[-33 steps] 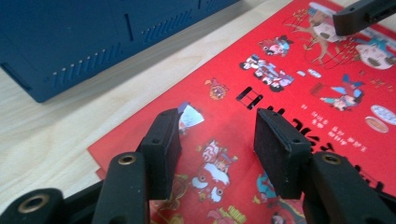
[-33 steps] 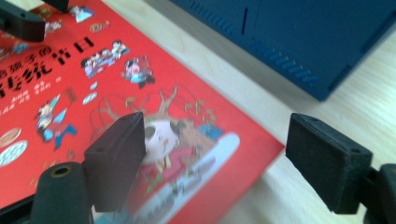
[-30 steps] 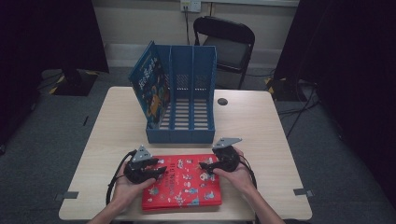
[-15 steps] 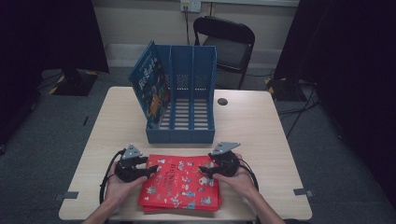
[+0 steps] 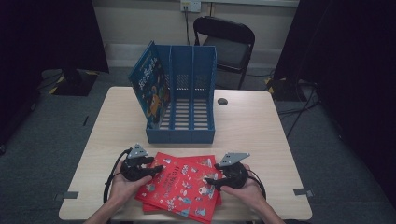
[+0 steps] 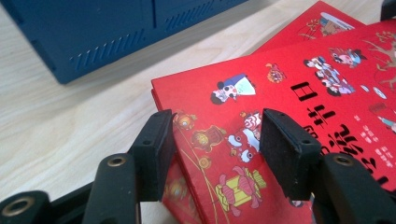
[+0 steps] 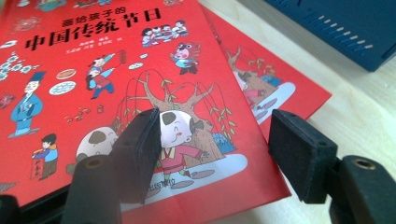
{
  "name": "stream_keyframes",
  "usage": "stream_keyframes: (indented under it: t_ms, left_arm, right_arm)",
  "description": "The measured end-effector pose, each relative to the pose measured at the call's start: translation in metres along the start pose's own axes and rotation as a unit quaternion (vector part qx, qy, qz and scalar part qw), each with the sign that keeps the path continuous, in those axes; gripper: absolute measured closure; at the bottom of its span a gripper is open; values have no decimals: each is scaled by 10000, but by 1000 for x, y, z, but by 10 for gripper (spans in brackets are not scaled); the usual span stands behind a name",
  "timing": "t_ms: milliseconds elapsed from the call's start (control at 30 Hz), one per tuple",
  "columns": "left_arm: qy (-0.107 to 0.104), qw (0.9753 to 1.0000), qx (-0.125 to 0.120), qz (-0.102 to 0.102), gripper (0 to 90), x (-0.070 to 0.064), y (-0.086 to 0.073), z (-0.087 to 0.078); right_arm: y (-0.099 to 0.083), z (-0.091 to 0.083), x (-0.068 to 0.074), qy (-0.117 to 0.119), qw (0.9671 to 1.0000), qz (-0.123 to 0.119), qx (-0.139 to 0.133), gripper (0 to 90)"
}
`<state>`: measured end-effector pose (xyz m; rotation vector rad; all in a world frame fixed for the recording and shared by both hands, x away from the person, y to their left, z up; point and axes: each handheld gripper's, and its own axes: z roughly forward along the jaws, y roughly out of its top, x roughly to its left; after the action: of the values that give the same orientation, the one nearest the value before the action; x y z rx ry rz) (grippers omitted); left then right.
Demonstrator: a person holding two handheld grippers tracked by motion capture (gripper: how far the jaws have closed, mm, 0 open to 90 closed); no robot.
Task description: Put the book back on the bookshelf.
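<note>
Two red picture books lie stacked near the table's front edge; the top book (image 5: 187, 189) sits skewed on the lower one (image 5: 205, 161). My left gripper (image 5: 158, 169) is at the top book's left edge, open, with that edge (image 6: 219, 121) between its jaws. My right gripper (image 5: 211, 181) stands open at the book's right side, one jaw over the cover (image 7: 116, 70) and the other beyond its edge. The lower book (image 7: 275, 88) pokes out to the right of the top one.
A blue three-slot file holder (image 5: 187, 112) stands mid-table, with a blue picture book (image 5: 152, 88) leaning in its left slot. A small black disc (image 5: 222, 101) lies to its right. A black folding chair (image 5: 229, 42) is behind the table (image 5: 252, 130).
My left gripper swung out to the left, then came back to the book's left edge. My right gripper drew slightly toward the person. The top book now lies more skewed.
</note>
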<state>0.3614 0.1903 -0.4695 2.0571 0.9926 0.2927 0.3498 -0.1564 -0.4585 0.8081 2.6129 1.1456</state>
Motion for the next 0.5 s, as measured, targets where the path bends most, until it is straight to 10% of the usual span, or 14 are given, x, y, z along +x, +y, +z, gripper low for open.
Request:
stream_keyframes:
  t_ms: [500]
  left_arm:
    - [-319, 9992, -42, 240, 474, -9, 17, 23]
  right_arm:
    - [35, 25, 5, 271, 9996, -51, -29, 340]
